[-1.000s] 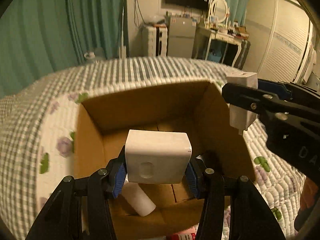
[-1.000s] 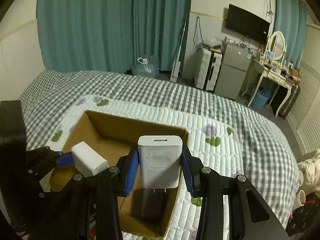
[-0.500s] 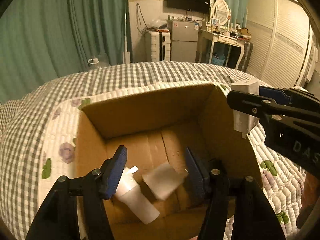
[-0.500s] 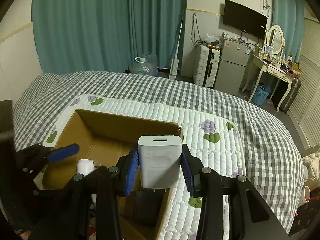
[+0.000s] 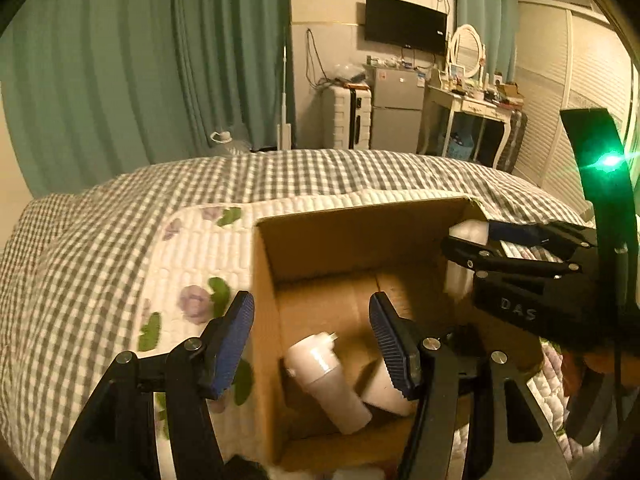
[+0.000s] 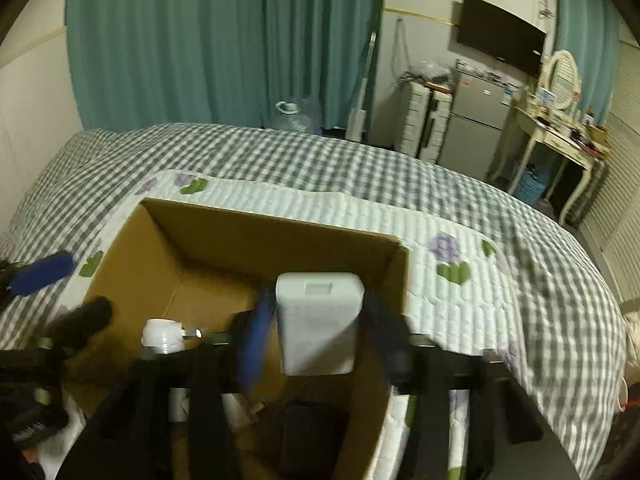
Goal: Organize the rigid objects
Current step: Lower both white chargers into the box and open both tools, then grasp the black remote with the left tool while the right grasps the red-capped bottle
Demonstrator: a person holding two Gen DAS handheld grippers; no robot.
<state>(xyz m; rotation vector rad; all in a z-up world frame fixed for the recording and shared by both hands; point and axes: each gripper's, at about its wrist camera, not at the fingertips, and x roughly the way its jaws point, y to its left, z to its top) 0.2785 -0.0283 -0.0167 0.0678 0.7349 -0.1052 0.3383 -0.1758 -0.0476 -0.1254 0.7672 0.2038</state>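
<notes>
An open cardboard box [image 5: 360,232] sits on the bed. My left gripper [image 5: 312,336] is open and empty above the box's left wall. Inside lie a white cylindrical plug [image 5: 328,380] and a white block [image 5: 384,394] beside it. My right gripper [image 6: 316,324] holds a white charger [image 6: 318,320] over the right side of the box [image 6: 248,232]; its jaws look blurred and spread a little from the charger. It shows from the side in the left wrist view [image 5: 466,248]. A dark item [image 6: 312,428] lies in the box below it.
The box rests on a white floral quilt [image 5: 192,264] over a grey checked bedspread [image 6: 280,160]. Green curtains, a fridge, a suitcase and a dressing table stand beyond the bed.
My left gripper opened and dropped the white block into the box, then drew back to the left. My right gripper moved over the box with the charger, and its jaws now look blurred.
</notes>
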